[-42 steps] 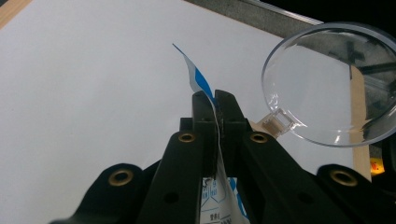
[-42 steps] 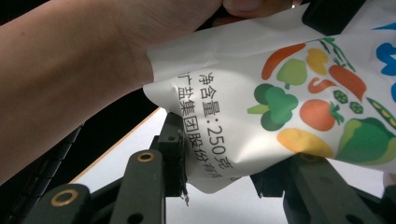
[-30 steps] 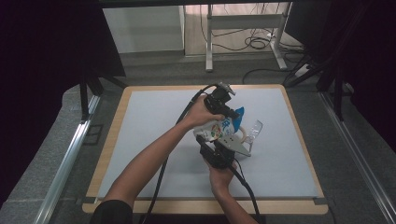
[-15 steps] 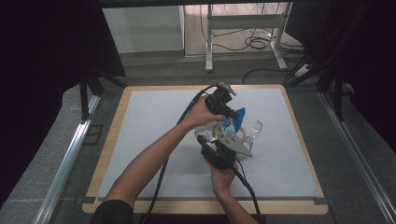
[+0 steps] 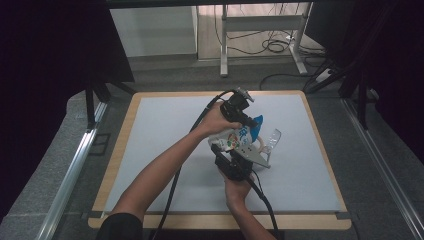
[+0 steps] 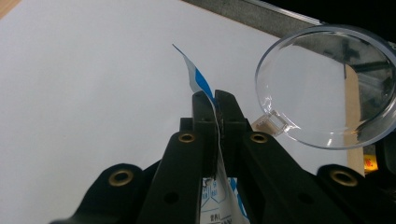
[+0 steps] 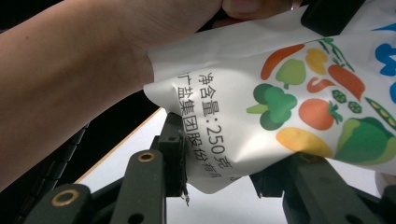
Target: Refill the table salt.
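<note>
Near the middle of the white-topped table point(image 5: 150, 150), slightly toward 3 o'clock in the high view, a white pouch point(image 5: 234, 140) printed with vegetable pictures and a blue top edge is held off the surface between both grippers. The left gripper point(image 5: 250, 122) reaches in from 12 o'clock of the pouch, the person's left forearm crossing the table from 7 o'clock. In the left gripper view its fingers point(image 6: 203, 116) are fully closed, pinching the thin blue-and-white upper edge of the pouch point(image 6: 198, 77), which curls up just beyond the fingertips. The right gripper point(image 5: 231, 159) sits at 6 o'clock of the pouch, with the right hand point(image 5: 237, 187) behind it. In the right gripper view its fingers point(image 7: 175, 154) stand partly apart, clamped on the lower body of the pouch point(image 7: 280, 79), one on each side; black Chinese print and the figure 250 run along the pouch near the 9 o'clock finger. A clear plastic round container point(image 5: 271, 138) stands just beside the pouch at 3 o'clock in the high view; in the left gripper view the same container point(image 6: 327, 88) appears at 2 o'clock of the fingertips, close to them, whether touching cannot be told. The table has a wooden border point(image 5: 122, 130).
</note>
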Demonstrator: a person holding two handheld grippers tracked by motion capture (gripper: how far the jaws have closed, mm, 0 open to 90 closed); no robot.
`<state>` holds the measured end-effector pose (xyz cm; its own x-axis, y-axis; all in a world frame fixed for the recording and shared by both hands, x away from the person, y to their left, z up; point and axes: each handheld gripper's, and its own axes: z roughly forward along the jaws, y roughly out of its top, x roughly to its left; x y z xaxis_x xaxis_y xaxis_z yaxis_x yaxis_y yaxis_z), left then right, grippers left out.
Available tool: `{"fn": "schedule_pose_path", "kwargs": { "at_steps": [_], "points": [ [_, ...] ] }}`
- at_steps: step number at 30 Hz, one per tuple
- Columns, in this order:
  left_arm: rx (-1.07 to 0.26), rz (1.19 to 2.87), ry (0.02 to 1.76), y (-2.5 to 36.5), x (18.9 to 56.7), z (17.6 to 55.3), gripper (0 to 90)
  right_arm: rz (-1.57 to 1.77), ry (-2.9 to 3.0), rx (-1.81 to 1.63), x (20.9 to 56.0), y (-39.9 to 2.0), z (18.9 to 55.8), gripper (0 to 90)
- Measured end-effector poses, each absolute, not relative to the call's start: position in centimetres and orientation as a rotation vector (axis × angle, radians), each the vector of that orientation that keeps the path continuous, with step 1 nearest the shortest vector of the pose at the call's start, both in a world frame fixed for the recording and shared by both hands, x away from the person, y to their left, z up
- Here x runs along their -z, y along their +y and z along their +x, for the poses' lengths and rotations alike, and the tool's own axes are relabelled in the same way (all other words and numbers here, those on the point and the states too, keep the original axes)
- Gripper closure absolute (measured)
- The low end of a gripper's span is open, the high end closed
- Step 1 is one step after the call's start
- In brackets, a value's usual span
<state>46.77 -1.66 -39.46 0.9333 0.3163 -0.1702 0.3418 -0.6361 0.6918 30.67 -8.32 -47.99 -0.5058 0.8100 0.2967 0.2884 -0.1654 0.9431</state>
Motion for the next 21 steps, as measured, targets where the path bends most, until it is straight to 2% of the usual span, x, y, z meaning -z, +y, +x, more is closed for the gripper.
{"fn": "schedule_pose_path", "kwargs": {
  "at_steps": [21],
  "points": [
    [0.039,2.302,0.465,-1.53,39.38,46.85,88.9,1.233,1.703,-1.708,47.87,-8.25,30.81,62.5]
  ]
}}
